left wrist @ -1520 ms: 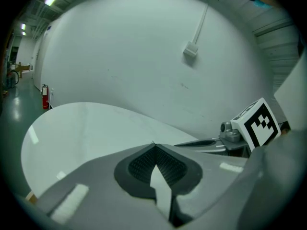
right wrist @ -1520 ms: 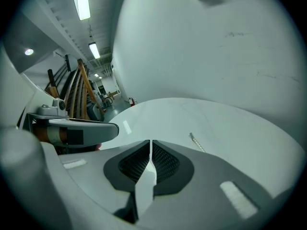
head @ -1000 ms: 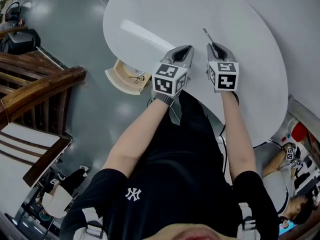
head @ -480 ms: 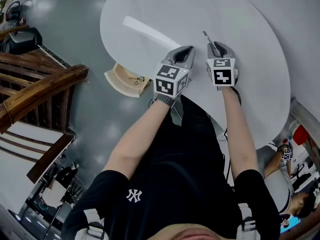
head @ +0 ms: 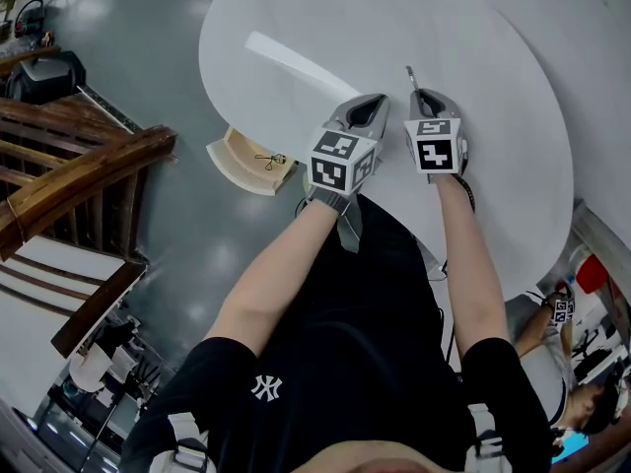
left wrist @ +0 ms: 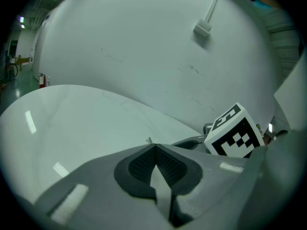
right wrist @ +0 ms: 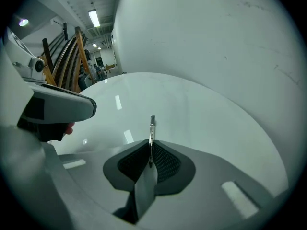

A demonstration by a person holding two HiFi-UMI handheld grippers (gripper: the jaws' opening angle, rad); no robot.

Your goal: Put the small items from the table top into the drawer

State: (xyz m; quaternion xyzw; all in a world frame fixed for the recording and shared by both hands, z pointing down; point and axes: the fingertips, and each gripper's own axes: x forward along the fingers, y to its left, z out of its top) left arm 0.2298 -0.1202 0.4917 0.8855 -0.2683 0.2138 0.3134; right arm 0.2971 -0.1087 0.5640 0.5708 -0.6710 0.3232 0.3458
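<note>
My right gripper [head: 422, 95] is shut on a thin metal tool [head: 410, 75] that pokes forward from between its jaws over the round white table [head: 493, 57]. In the right gripper view the tool [right wrist: 152, 131] stands out past the closed jaws of my right gripper [right wrist: 150, 150]. My left gripper [head: 367, 103] hovers just left of it at the table's near edge, shut with nothing in it [left wrist: 154, 147]. An open wooden drawer [head: 237, 162] sticks out under the table's left side, with a small wire-like item [head: 268, 158] inside.
Dark wooden chairs [head: 79, 166] stand on the grey floor to the left of the drawer. Another person [head: 562, 363] is at the lower right, beyond the table's edge. My own legs fill the space below the grippers.
Almost nothing has moved. Both grippers stay over the table's near edge, the right one still shut on the metal tool; only the view has shifted slightly.
</note>
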